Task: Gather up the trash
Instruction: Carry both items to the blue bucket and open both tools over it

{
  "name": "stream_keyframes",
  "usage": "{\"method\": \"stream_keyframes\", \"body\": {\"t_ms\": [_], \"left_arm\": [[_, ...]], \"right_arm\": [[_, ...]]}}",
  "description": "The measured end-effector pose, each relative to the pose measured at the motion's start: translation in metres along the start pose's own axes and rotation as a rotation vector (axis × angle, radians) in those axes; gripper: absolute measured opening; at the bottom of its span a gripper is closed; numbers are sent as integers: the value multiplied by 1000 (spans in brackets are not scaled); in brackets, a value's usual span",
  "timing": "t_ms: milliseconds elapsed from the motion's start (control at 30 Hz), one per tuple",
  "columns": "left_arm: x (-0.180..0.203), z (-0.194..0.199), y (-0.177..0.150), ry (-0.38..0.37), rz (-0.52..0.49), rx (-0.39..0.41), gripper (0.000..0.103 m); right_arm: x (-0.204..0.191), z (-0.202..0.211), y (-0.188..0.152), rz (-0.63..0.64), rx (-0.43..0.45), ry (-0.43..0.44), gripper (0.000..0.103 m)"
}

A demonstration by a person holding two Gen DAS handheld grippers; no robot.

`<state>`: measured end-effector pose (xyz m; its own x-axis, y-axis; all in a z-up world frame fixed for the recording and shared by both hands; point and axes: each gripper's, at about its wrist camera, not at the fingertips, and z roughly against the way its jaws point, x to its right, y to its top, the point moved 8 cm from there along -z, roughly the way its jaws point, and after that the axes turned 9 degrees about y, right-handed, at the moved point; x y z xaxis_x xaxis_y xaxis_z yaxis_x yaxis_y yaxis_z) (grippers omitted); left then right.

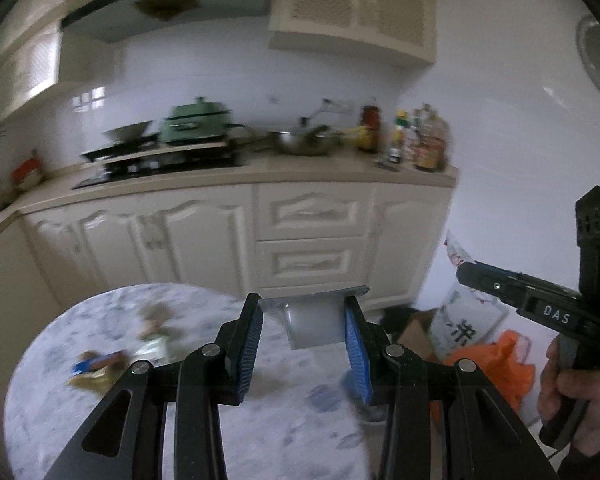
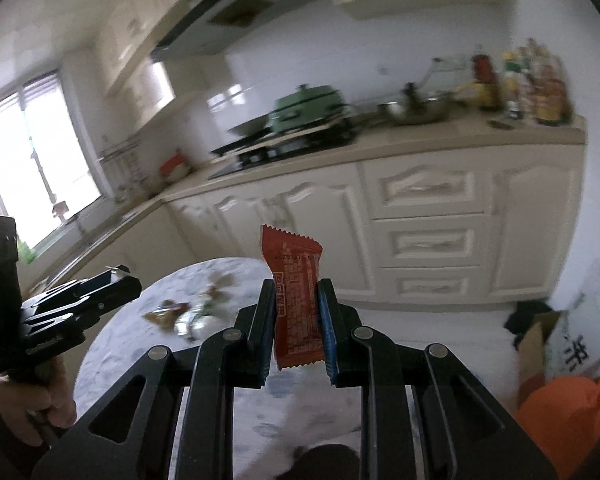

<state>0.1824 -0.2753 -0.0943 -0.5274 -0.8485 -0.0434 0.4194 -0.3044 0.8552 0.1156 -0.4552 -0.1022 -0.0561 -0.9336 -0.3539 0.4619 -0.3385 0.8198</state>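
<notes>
My left gripper (image 1: 302, 302) is shut on a silvery foil wrapper (image 1: 314, 324), held above a round marble table (image 1: 260, 420). In the right wrist view the left gripper (image 2: 120, 282) shows at the left with the foil scrap (image 2: 116, 269) at its tip. My right gripper (image 2: 297, 285) is shut on a red snack packet (image 2: 296, 280) that stands upright between the pads. Its side (image 1: 466, 274) shows at the right of the left wrist view, where the packet is hidden. Several blurred wrappers (image 1: 100, 366) (image 2: 184, 316) lie on the table (image 2: 260, 408).
Cream kitchen cabinets (image 1: 308, 232) and a counter with a stove, a green pot (image 1: 196, 124) and bottles (image 1: 424, 140) stand behind the table. An orange plastic bag (image 1: 500, 364) (image 2: 568, 412), a cardboard box (image 2: 536, 340) and a white printed sack (image 1: 460, 320) sit on the floor at the right.
</notes>
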Motion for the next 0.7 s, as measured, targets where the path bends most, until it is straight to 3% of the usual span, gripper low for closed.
{"method": "stream_keyframes", "body": {"t_ms": [367,700], "left_arm": [[100,-140,19,-194,-107,-143,36],[166,-296,13,-216,-206,-353,36]], "right_arm": [[139,7,-21,-184,-29,-157,20],[240,-52,-79,-396,-171,-195,20]]}}
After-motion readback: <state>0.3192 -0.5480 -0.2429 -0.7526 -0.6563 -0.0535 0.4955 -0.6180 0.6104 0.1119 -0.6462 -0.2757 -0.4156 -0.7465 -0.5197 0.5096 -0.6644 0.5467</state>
